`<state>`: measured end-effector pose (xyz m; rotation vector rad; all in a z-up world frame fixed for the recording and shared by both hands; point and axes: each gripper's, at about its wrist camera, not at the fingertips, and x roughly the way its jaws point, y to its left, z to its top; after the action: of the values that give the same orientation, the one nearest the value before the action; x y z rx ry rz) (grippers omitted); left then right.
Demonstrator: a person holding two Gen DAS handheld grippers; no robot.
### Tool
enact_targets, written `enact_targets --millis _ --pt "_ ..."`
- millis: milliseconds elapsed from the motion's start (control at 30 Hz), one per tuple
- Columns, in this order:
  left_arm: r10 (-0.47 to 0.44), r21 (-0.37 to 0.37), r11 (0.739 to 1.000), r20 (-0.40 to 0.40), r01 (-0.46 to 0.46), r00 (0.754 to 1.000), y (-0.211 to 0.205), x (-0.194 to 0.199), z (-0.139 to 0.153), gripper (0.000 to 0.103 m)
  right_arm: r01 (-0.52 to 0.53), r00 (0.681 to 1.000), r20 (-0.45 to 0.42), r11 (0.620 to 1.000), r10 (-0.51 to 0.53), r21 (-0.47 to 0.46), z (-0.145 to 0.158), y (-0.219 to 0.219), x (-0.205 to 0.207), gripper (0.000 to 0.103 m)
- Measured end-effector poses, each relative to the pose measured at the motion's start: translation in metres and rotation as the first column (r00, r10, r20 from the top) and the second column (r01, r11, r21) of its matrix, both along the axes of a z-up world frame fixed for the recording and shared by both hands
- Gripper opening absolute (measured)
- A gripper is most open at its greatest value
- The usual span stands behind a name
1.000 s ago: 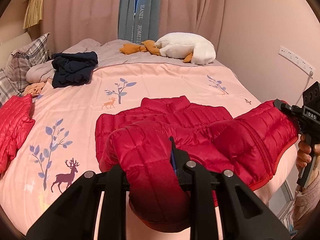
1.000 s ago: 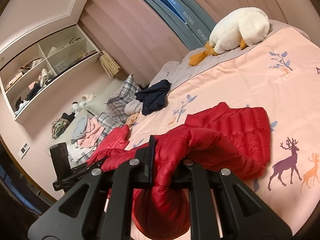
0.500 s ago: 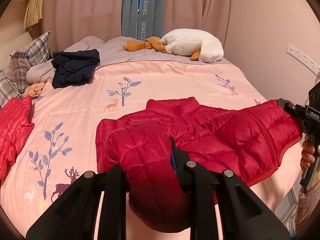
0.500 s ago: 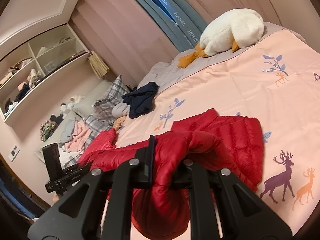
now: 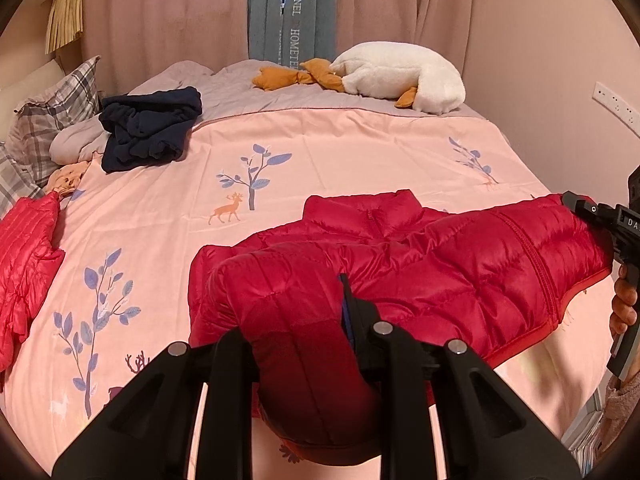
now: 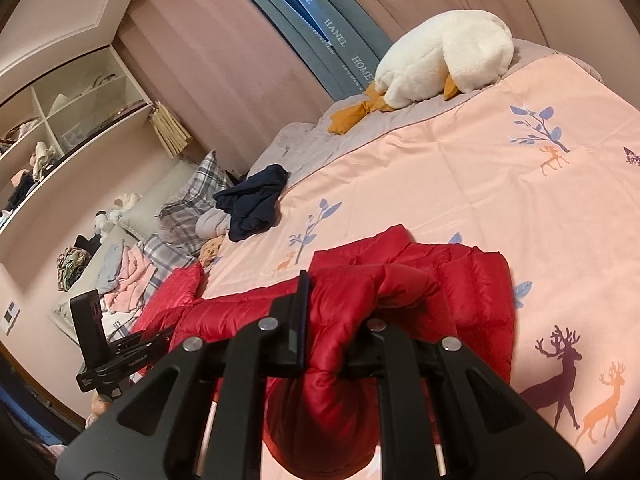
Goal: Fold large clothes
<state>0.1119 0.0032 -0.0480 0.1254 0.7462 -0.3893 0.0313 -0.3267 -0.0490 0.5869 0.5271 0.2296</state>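
A red puffer jacket (image 5: 420, 264) lies across the near part of the pink bedspread (image 5: 320, 152), collar toward the far side. My left gripper (image 5: 304, 320) is shut on the jacket's near left edge, with fabric bunched between the jaws. My right gripper (image 6: 336, 320) is shut on the jacket (image 6: 440, 280) at its other lower edge. The right gripper also shows in the left wrist view (image 5: 576, 204), holding the jacket's right end lifted. The left gripper shows in the right wrist view (image 6: 160, 336).
A dark navy garment (image 5: 148, 132) lies at the far left. A second red jacket (image 5: 24, 256) lies at the left edge. A white plush goose (image 5: 396, 76) rests at the far end. Plaid pillows (image 5: 52, 108) and a wall (image 5: 580, 60) border the bed.
Both grippers moved forward over the bed with the jacket. The jacket's lifted right side has dropped and stretched out flatter, and the jacket has shifted farther onto the bedspread.
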Motion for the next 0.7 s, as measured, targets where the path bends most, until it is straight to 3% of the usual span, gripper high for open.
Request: enact_targets --millis 700 --pt "0.046 0.095 0.995 -0.042 -0.041 0.998 -0.029 0.059 -0.040 0.022 0.057 0.990 -0.127 0.997 -0.063 -0.047 -0.049 -0.016 0.061 0.012"
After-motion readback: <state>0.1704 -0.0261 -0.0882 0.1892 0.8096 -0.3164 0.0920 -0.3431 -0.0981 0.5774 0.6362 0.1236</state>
